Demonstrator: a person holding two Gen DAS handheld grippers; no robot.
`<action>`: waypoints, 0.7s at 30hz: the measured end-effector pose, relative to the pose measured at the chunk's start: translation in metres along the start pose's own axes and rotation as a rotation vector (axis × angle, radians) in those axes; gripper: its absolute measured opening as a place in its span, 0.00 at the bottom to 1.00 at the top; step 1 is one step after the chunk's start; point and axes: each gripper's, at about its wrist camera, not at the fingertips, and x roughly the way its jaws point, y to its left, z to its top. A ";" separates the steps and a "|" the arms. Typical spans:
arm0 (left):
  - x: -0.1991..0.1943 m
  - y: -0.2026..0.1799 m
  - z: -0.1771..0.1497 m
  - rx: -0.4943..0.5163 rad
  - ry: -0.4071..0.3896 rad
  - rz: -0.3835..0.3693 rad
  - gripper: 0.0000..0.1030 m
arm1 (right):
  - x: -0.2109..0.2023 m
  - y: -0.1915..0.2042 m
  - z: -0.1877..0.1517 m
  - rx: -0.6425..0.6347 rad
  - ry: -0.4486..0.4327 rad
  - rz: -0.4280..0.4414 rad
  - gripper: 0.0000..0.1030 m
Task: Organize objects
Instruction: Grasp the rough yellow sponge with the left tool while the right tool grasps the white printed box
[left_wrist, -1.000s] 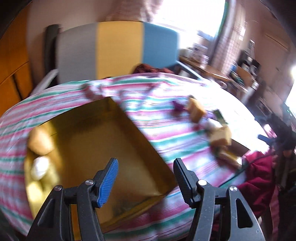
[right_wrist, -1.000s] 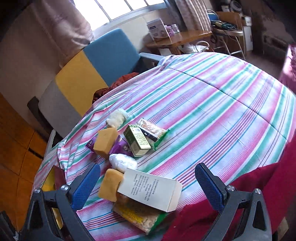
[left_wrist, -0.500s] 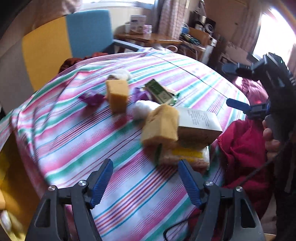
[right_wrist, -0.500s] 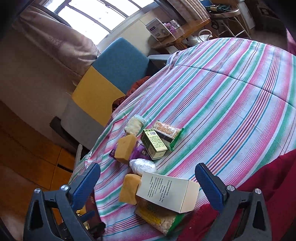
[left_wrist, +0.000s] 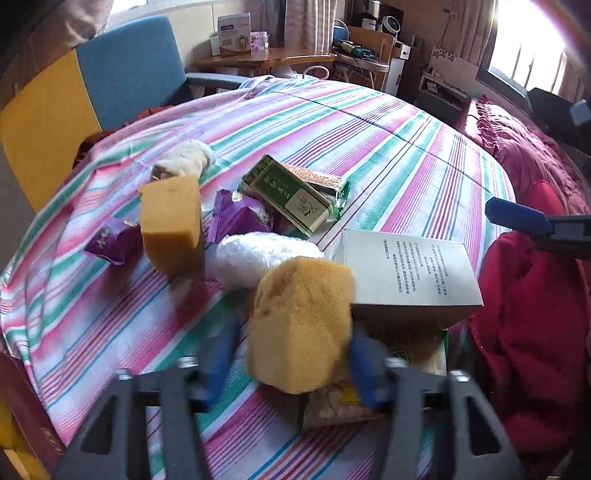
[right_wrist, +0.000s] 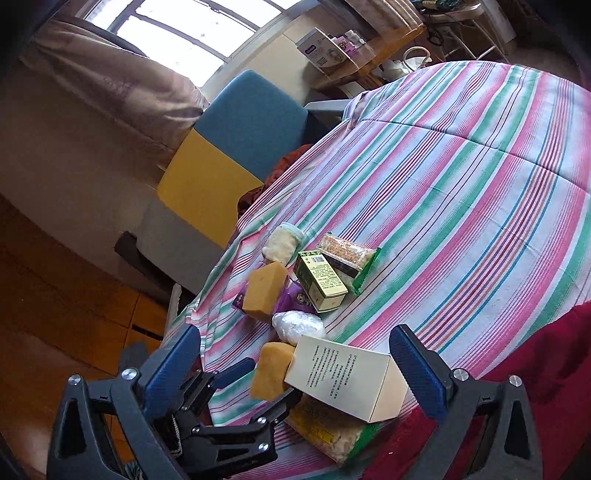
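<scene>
A pile of things lies on the striped bedcover (left_wrist: 406, 147). Nearest is a yellow sponge (left_wrist: 299, 325), leaning on a white printed box (left_wrist: 406, 269). My left gripper (left_wrist: 291, 354) straddles this sponge, its blurred blue jaws closing, with a small gap still showing on the left side. In the right wrist view the same sponge (right_wrist: 271, 369) sits between the left gripper's fingers (right_wrist: 236, 369). My right gripper (right_wrist: 295, 358) hangs open above the white box (right_wrist: 343, 376), holding nothing. Behind lie a second sponge (left_wrist: 171, 225), a green box (left_wrist: 291, 195), a white wrapped lump (left_wrist: 258, 258) and purple packets (left_wrist: 240, 218).
A snack bag (left_wrist: 369, 398) lies under the white box. A rolled cloth (left_wrist: 184, 158) rests at the pile's far side. A red blanket (left_wrist: 535, 332) covers the right edge. A blue and yellow chair (left_wrist: 110, 74) stands behind the bed, and a red box's corner (left_wrist: 22, 424) shows lower left.
My left gripper swung from above the gold-lined box over to the pile and came down around the near yellow sponge, its jaws narrowing. My right gripper tilted slightly and stayed open.
</scene>
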 end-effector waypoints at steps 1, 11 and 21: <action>-0.003 0.005 -0.003 -0.028 -0.013 -0.016 0.40 | 0.000 0.000 0.000 0.001 0.002 0.001 1.00; -0.051 0.036 -0.061 -0.210 -0.087 -0.095 0.39 | 0.008 0.000 0.001 -0.002 0.054 -0.029 1.00; -0.100 0.034 -0.106 -0.233 -0.153 -0.101 0.39 | 0.029 0.001 -0.001 -0.015 0.168 -0.103 1.00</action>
